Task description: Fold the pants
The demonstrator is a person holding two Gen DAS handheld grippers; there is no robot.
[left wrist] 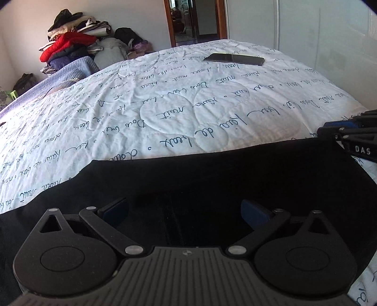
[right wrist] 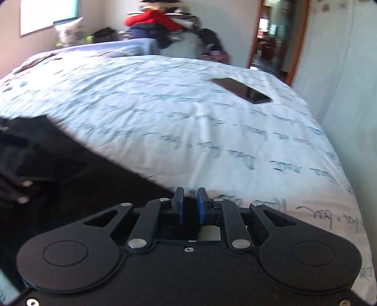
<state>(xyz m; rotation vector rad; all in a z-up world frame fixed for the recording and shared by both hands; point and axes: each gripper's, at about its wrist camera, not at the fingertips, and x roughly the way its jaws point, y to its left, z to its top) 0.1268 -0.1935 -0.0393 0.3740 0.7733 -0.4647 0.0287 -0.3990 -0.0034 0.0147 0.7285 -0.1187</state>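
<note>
**Black pants on the bed: left gripper spread above the cloth, right gripper nearly closed at its edge**

We note a bed covered by a white quilt (left wrist: 188, 98) printed with dark cursive script; it fills most of both views. Along its far left side lies a lavender blanket (left wrist: 70, 70), and beyond that a heap of clothes (left wrist: 75, 42) with a red jacket on top, against the wall. A wood-framed doorway (left wrist: 195, 21) stands behind the far end of the bed.

The black pants (left wrist: 212, 179) lie spread flat on the near part of the quilt, running across the lower half of the left wrist view. In the right wrist view the same cloth (right wrist: 70, 183) takes up the lower left, its edge slanting down toward the fingers.

The left gripper (left wrist: 186, 211) sits low over the pants with its blue-padded fingers (left wrist: 254, 210) wide apart. Dark cloth lies between and beneath them; whether the pads touch it we cannot tell.

The right gripper (right wrist: 190, 204) has its two blue pads (right wrist: 202, 207) nearly together, a narrow slit left between. They stand at the edge of the pants. Whether any cloth sits in the slit we cannot tell; this view is blurred.

A dark phone (left wrist: 234, 58) lies flat on the far right part of the quilt, well apart from the pants.
</note>
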